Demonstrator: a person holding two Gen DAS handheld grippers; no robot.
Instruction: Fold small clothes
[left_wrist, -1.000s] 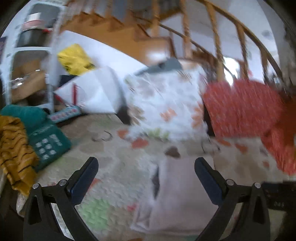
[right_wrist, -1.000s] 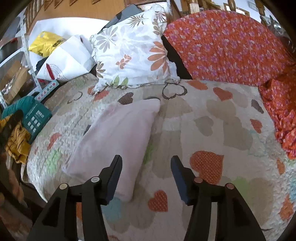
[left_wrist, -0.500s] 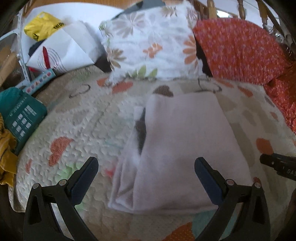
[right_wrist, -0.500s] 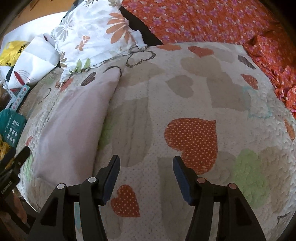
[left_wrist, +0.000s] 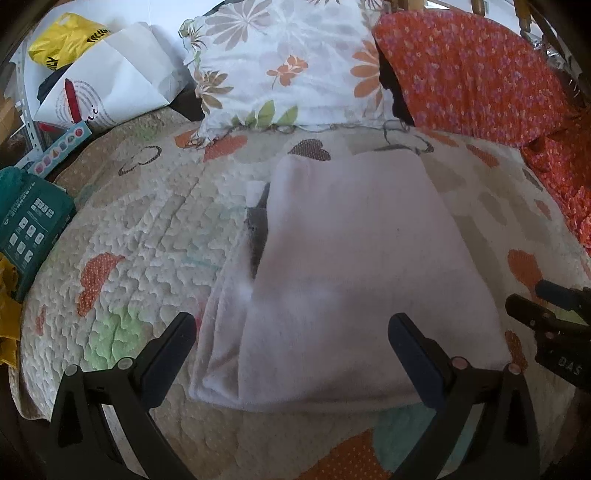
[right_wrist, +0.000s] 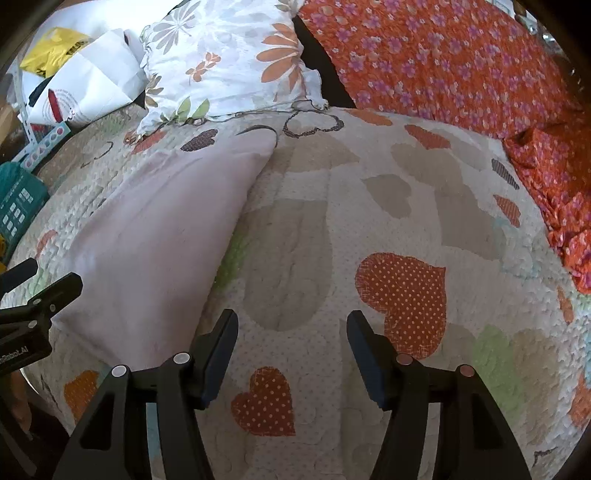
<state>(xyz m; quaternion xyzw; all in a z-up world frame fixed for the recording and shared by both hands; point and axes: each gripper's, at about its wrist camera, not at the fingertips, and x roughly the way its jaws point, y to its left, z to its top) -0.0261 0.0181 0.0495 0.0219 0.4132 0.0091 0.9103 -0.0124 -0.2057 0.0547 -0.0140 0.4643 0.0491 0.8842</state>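
Pale pink garment (left_wrist: 354, 266) lies folded on the heart-print quilt (left_wrist: 147, 236), now filling the left view where pillows did a second ago. Both grippers have dropped toward it. Left gripper (left_wrist: 291, 343) straddles its near edge, fingers spread; right gripper (right_wrist: 291, 343), fingers apart (empty), hangs just beside. A grey layer, perhaps lining, peeks out.

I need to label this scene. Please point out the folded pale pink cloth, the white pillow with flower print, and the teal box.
folded pale pink cloth (left_wrist: 354, 266): left wrist view, centre of top layer.
white pillow with flower print (left_wrist: 288, 62): left wrist view, middle.
teal box (left_wrist: 29, 221): left wrist view, printed face.
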